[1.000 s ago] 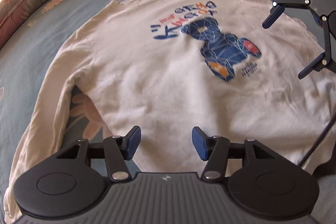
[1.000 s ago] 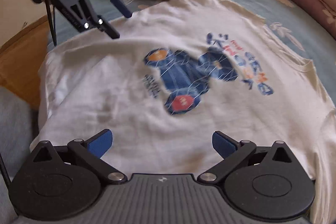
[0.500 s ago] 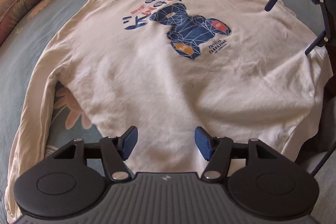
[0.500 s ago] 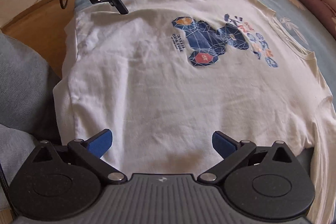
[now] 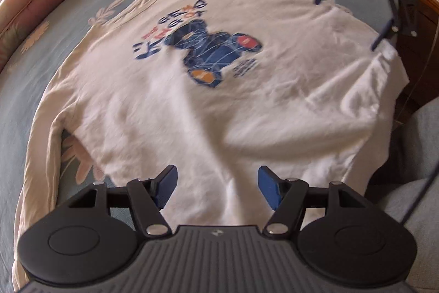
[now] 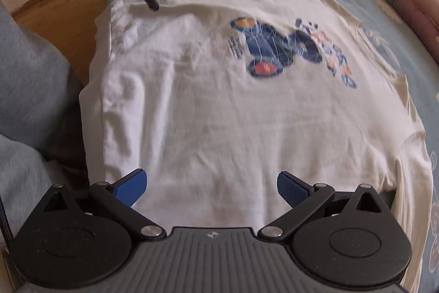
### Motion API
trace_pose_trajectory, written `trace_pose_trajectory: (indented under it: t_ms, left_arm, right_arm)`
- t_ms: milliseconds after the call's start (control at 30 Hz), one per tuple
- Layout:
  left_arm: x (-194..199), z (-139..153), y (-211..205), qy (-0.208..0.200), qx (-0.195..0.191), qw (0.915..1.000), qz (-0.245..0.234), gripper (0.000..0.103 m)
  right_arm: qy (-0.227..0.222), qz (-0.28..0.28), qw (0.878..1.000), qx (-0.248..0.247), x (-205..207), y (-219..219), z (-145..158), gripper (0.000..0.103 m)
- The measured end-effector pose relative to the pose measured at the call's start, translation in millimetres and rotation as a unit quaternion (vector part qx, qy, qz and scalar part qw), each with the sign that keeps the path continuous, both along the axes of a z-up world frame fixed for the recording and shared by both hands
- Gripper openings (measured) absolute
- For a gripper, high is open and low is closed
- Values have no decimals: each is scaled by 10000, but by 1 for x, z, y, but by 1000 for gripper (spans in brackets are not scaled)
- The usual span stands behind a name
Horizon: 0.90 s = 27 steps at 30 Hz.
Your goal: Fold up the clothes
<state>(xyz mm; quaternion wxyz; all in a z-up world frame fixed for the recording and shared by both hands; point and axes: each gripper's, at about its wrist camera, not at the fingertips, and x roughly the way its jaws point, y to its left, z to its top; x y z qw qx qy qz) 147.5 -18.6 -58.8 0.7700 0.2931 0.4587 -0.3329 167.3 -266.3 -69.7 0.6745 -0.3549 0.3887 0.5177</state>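
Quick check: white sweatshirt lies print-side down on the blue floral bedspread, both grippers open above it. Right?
Not quite. The white sweatshirt lies print-side up; the blue bear print shows in both wrist views. It is on the blue floral bedspread, with the left gripper opening and the right gripper open, nothing between their jaws.

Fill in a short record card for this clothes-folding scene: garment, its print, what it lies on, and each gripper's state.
garment: white long-sleeved shirt, spread flat, front side up
print: blue bear with lettering above it
surface: blue bedspread with a flower pattern
left gripper: jaws opening, nothing between them, above the shirt's hem
right gripper: open, holding nothing, above the shirt
folding: not yet begun
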Motion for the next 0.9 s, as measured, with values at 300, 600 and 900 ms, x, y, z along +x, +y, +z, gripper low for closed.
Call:
trace_pose_trajectory:
  t_ms: [300,600,900]
  left_arm:
    - [-55,-23,7,1399,-114,9898,-246,75]
    - [-13,-5,24,725,135,9972,-116,75]
    - [56,-23,38,409,-99,9950,908,77]
  right_arm:
    - [433,25,9990,66,-3,6,-21,103]
    - [51,432,9990,142,2,15,3,103]
    - [72,310,9936,1088,35,122,-8,103]
